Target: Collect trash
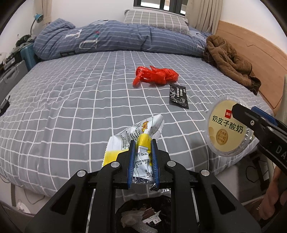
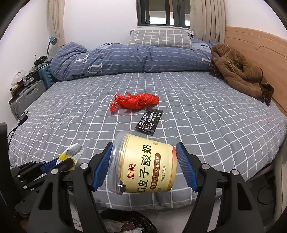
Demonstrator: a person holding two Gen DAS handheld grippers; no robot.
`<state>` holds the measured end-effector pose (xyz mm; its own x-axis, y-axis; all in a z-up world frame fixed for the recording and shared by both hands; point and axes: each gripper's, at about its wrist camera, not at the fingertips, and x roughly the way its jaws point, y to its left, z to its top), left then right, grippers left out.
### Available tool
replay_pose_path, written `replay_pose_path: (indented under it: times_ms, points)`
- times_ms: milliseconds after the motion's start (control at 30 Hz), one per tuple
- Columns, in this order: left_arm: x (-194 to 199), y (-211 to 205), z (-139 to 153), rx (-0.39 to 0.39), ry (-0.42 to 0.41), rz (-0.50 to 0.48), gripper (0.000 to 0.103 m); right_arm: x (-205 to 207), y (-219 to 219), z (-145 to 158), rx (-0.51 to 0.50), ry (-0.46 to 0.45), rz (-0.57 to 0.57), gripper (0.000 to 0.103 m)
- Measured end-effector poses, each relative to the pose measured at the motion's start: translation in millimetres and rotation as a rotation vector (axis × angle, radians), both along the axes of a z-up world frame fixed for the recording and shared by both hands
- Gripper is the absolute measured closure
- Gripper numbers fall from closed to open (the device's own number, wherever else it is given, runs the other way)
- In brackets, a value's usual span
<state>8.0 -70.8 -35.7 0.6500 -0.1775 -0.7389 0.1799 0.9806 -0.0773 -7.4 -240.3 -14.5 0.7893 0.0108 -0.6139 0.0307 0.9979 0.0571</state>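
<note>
Left gripper (image 1: pixel 143 143) jaws clamp a yellow snack wrapper (image 1: pixel 141 136); right gripper (image 2: pixel 144 157) jaws grip a yogurt tub (image 2: pixel 145 164). Red bag (image 2: pixel 135 101) lies on bed (image 2: pixel 215 125).

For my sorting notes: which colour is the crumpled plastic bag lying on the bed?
The crumpled plastic bag is bright red, clearest in the left wrist view.

Ahead of the tool we see a grey checked bed (image 1: pixel 71 100), blue quilt (image 1: pixel 111 37), wooden headboard (image 2: pixel 254 46), curtained window (image 2: pixel 161 12), white walls.
</note>
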Motion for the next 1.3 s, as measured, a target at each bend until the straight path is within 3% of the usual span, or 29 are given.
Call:
replay_pose_path:
  times_ms: [567, 1300]
  points:
    - [-56, 14, -2, -0.004, 0.013, 0.016, 0.087, -46, 5, -7, 0.016, 0.02, 0.018, 0.035]
    - [-116, 31, -31, -0.01, 0.107, 0.047, 0.087, -91, 17, -35, 0.005, 0.096, 0.043, 0.035]
